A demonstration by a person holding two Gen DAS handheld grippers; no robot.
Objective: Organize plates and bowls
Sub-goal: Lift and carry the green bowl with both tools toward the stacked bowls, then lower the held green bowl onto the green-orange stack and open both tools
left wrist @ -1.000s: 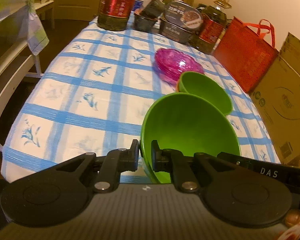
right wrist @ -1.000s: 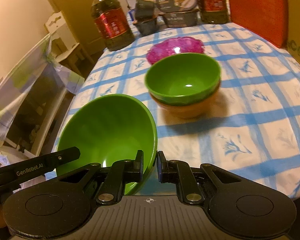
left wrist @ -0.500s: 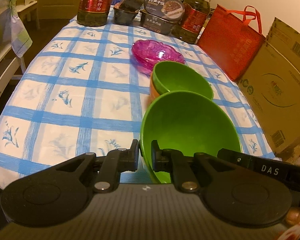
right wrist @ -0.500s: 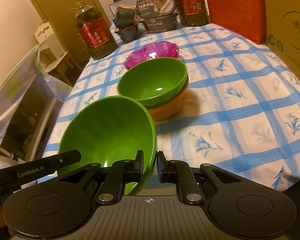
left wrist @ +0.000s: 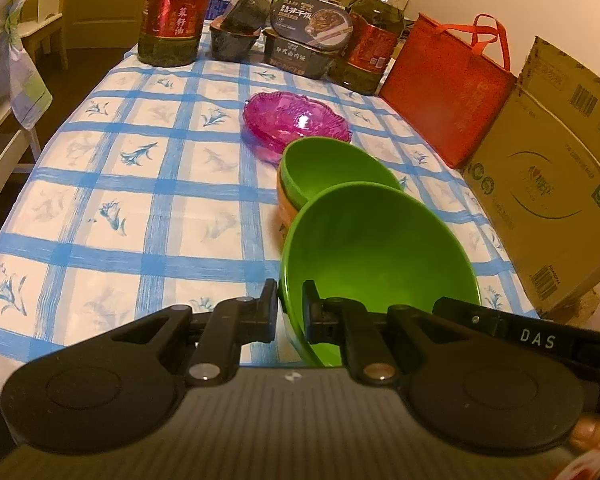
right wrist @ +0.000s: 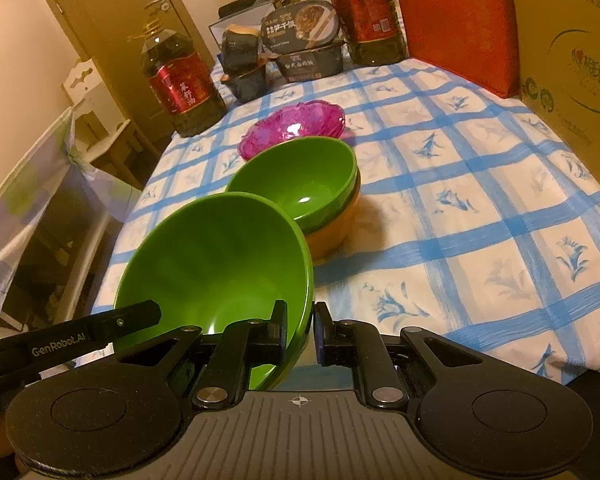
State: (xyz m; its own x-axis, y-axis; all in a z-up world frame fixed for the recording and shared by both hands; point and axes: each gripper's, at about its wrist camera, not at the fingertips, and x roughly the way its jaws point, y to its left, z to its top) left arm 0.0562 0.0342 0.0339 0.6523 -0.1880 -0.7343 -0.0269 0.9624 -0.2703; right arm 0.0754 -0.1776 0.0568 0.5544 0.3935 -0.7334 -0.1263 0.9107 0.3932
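Both grippers pinch the same big green bowl (left wrist: pixel 376 248) by its rim, 1 on each side: left gripper (left wrist: pixel 290 312) has its fingers narrow, clamped on the near-left rim, 1 pad inside the bowl and 1 outside; right gripper (right wrist: pixel 300 334) same thing on the opposite rim, fingers narrow with the bowl wall between them. In the right wrist view the tip of the left gripper shows at the bowl's far edge, so it is a 2-handed carry. The bowl looks lifted off the tablecloth (left wrist: pixel 112 184) and tilted, near the table's front edge, just in front of the stack. The stack: a smaller green bowl (right wrist: pixel 300 178) nested in an orange bowl (right wrist: pixel 332 224), sitting mid-table. Just behind the stack sits a pink glass dish (right wrist: pixel 292 128), looks like maybe 2 nested, cannot tell for sure. Progress, judging by layout: 2 bowls already nested, pink dishware grouped beside them, held bowl not yet placed. Probably the last loose bowl; no other stray plates or bowls visible on the cloth. The held bowl is wider than the stacked 2, so dropping it on top likely sits loose or tippy; could go under the stack or beside it instead, unclear which is meant. The back of the table has oil bottles (left wrist: pixel 174 12), boxed meals (left wrist: pixel 312 24), a red bag (left wrist: pixel 448 88) and a cardboard box (left wrist: pixel 548 184) at the right, not part of the job. Left to do: set down the big bowl, release both grips.
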